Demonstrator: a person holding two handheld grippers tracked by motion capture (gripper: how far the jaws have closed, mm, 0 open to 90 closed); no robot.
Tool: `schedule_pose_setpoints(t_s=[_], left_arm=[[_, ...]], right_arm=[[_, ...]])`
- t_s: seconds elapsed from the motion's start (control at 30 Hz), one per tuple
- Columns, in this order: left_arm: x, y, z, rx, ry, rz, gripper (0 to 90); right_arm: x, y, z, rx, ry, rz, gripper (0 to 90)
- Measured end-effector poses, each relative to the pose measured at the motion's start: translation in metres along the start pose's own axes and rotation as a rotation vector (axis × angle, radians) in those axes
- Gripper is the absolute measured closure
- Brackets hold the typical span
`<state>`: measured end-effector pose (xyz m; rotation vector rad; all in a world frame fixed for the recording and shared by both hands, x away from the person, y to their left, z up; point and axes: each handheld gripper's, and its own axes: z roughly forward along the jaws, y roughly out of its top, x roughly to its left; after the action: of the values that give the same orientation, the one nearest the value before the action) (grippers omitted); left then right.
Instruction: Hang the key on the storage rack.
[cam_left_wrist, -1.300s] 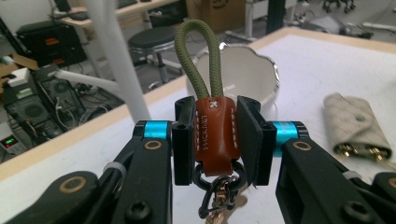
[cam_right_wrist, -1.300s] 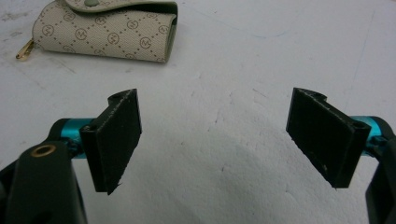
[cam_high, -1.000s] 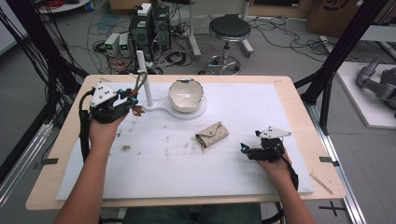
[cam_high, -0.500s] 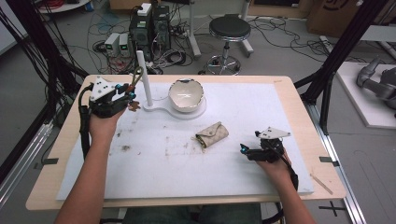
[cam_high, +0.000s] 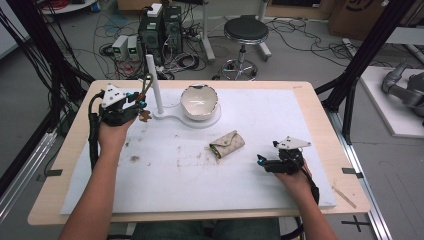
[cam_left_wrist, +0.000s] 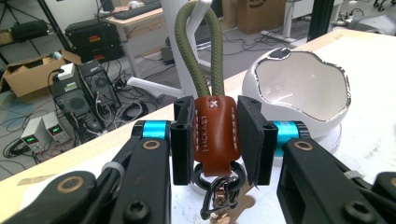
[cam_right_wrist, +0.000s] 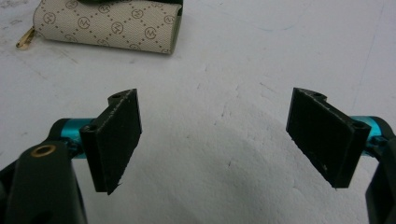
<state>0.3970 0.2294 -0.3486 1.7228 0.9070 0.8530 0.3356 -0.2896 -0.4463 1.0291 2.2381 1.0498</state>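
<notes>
My left gripper (cam_left_wrist: 215, 140) is shut on a keychain: its pads press the brown leather tab (cam_left_wrist: 214, 133), from which an olive cord loop (cam_left_wrist: 198, 51) rises and a black ring with a clasp (cam_left_wrist: 218, 186) hangs. In the high view this left gripper (cam_high: 136, 106) holds the keychain (cam_high: 145, 102) right beside the white upright post (cam_high: 154, 85) of a stand. The cord loop stands close to the post. My right gripper (cam_right_wrist: 219, 140) rests on the white mat with its jaws wide apart and nothing between them. In the high view the right gripper (cam_high: 265, 162) is just right of a beige patterned pouch (cam_high: 227, 144).
A white bowl with a jagged rim (cam_high: 199, 101) sits on the stand's round base beside the post. The white mat (cam_high: 165, 185) covers most of the wooden table. Brown stains mark the mat near the left arm. Cables, equipment and a stool (cam_high: 245, 32) stand beyond the far edge.
My left gripper has moved the keychain slightly lower and toward the post. The right gripper has stayed where it was.
</notes>
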Motion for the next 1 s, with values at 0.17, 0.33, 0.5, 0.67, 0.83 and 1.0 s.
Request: schedule_pose_setpoints(t_s=[0.17, 0.33, 0.5, 0.67, 0.83, 1.0], left_arm=[[0.001, -0.005, 0.011, 0.024, -0.005, -0.002, 66.7], [0.003, -0.006, 0.012, 0.023, 0.008, -0.006, 62.3], [0.005, -0.006, 0.009, 0.022, 0.008, -0.03, 54.8], [0.002, -0.004, 0.006, 0.023, -0.021, -0.027, 49.1], [0.001, -0.004, 0.002, 0.036, -0.053, -0.032, 40.8], [-0.006, -0.009, -0.009, 0.039, -0.084, -0.014, 34.6]], right_arm=[[0.001, 0.0, -0.001, -0.005, -0.003, -0.001, 18.3], [-0.001, 0.0, -0.001, -0.006, -0.005, 0.005, 18.3], [-0.001, -0.001, -0.001, -0.005, -0.005, 0.001, 18.3], [-0.001, 0.0, -0.003, -0.013, -0.007, 0.003, 18.3], [-0.001, 0.001, -0.002, -0.013, -0.005, 0.002, 18.3], [-0.002, 0.002, -0.001, -0.02, -0.005, 0.008, 18.3]])
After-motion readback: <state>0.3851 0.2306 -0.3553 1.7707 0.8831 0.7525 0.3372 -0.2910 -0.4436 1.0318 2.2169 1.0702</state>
